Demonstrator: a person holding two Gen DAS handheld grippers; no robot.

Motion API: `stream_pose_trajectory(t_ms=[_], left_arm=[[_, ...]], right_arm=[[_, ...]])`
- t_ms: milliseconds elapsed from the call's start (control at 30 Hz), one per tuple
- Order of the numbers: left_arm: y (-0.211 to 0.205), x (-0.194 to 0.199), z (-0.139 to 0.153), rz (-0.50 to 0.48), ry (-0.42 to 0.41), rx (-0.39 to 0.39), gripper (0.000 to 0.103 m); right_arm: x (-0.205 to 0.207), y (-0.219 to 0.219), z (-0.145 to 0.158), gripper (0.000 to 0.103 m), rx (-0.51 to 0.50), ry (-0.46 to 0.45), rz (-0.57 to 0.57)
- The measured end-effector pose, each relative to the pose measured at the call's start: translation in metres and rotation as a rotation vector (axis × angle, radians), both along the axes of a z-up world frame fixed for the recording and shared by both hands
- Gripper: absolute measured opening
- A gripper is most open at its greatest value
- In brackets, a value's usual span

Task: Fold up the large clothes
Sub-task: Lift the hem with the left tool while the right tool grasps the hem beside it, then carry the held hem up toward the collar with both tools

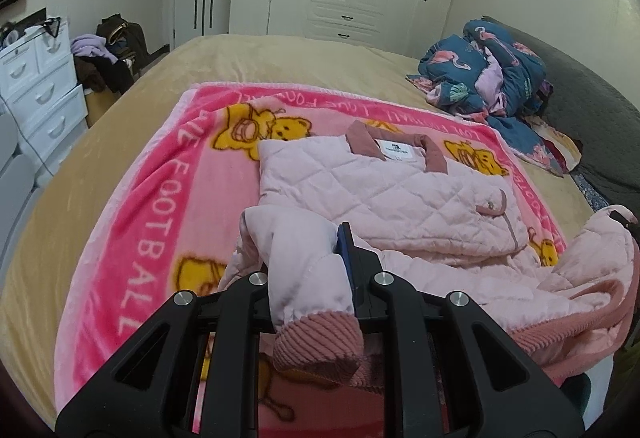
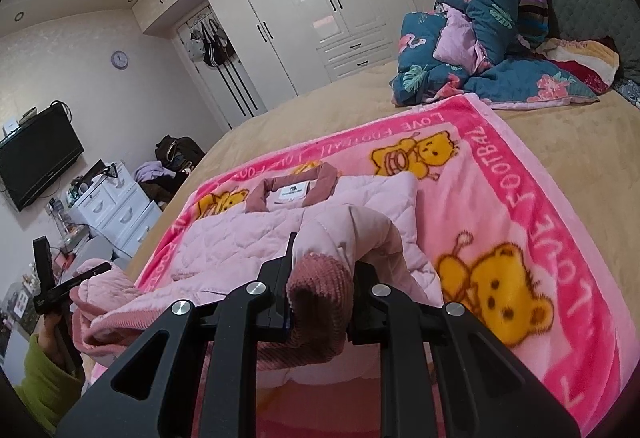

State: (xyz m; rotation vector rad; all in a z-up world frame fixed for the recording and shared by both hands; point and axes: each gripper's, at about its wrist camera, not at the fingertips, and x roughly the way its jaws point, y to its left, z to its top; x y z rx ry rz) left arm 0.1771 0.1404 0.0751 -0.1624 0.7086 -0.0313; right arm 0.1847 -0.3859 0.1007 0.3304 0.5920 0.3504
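Both my grippers are clamped on the pale pink quilted jacket [image 1: 384, 198]: left gripper [image 1: 308, 270] pinching one sleeve, right gripper [image 2: 320, 278] the other's corduroy cuff [image 2: 320, 290]. The jacket's body lies just ahead of my jaws on the pink teddy-bear blanket [image 1: 160, 206] over the bed [image 1: 280, 58].

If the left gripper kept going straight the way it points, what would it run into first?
Most likely the folded body of the pink quilted jacket, lying just ahead on the pink bear blanket. The left gripper is shut on a sleeve of that jacket, pointing downward toward it. Depth is hard to judge here.
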Motion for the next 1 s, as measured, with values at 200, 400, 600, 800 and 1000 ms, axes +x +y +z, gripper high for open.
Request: stream_pose_trajectory(t_ms=[200, 400, 600, 800, 1000], left_arm=[[0.004, 0.017, 0.003, 0.013, -0.011, 0.004, 0.01], [0.008, 0.032, 0.007, 0.025, -0.019, 0.003, 0.01], [0.01, 0.046, 0.012, 0.033, -0.029, 0.004, 0.01], [0.01, 0.066, 0.021, 0.037, -0.037, 0.02, 0.011], [0.012, 0.091, 0.019, 0.047, -0.013, 0.02, 0.011]], right_arm=[[0.019, 0.0, 0.003, 0.017, -0.004, -0.008, -0.01], [0.038, 0.001, 0.007, 0.017, -0.007, -0.012, -0.017], [0.056, 0.001, 0.011, 0.017, -0.006, -0.018, -0.028], [0.074, -0.002, 0.012, 0.017, 0.008, -0.013, -0.05], [0.096, -0.001, 0.009, 0.017, -0.001, 0.011, -0.061]])
